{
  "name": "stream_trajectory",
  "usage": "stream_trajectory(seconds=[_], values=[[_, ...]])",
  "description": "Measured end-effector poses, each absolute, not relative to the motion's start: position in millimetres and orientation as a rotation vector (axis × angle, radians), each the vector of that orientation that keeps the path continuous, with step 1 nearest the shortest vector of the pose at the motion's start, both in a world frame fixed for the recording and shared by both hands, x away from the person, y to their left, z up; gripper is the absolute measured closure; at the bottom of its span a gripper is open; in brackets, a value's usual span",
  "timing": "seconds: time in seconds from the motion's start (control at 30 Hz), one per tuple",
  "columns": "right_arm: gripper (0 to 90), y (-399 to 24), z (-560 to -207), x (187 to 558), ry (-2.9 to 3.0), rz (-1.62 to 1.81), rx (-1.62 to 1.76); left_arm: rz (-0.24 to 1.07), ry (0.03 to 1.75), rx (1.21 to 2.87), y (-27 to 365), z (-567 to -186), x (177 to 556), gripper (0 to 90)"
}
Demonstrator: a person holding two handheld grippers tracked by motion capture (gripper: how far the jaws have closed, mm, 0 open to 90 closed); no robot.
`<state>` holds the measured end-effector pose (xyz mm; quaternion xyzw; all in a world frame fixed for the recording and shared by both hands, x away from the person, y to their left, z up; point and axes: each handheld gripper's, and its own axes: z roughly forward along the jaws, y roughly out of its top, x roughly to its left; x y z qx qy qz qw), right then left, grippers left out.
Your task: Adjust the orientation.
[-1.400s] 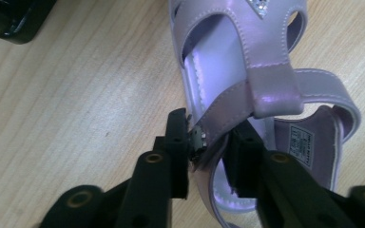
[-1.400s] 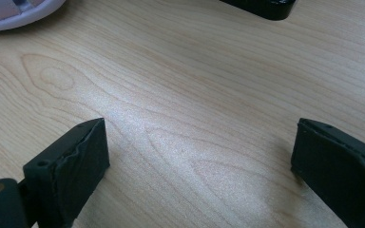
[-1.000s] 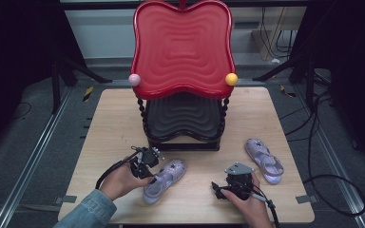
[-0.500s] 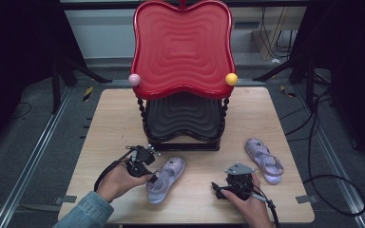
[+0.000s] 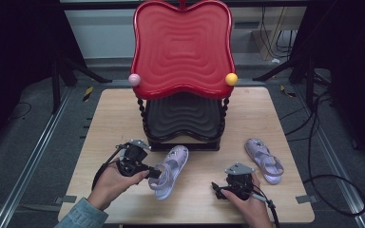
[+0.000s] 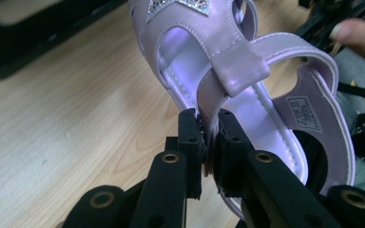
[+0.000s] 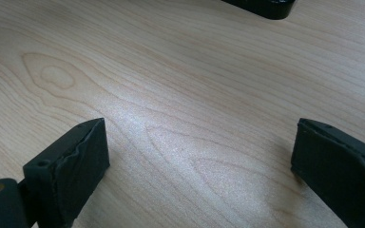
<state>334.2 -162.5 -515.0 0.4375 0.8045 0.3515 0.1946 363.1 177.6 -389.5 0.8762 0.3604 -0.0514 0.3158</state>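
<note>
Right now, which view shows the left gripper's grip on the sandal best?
The left gripper view: its jaws are shut on the strap of the sandal, close up. The high view shows the left gripper at the sandal from above, the contact too small to judge. The right gripper view faces the table.

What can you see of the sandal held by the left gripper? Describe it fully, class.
The sandal is pale lilac, of smooth leather-like material with stitched edges, a glittery silver trim near the toe, an ankle strap with a fastening tab and a printed label on the insole. The left gripper is shut on its side strap. In the high view it lies slantwise, toe toward the black rack, near the front of the wooden table. Whether its sole touches the table cannot be told.
</note>
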Motion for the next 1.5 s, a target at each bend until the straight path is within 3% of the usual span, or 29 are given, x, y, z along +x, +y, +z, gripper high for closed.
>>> stream_trajectory(seconds=[0.93, 1.5], values=[[5.5, -162.6, -515.1, 334.3, 2.255, 0.985, 1.222, -0.012, 1.010, 2.015, 145.8, -356.1, 400.4, 82.1], [5.5, -162.7, -515.1, 334.2, 2.255, 0.985, 1.222, 0.168, 1.049, 1.874, 132.3, -357.4, 407.1, 82.2]])
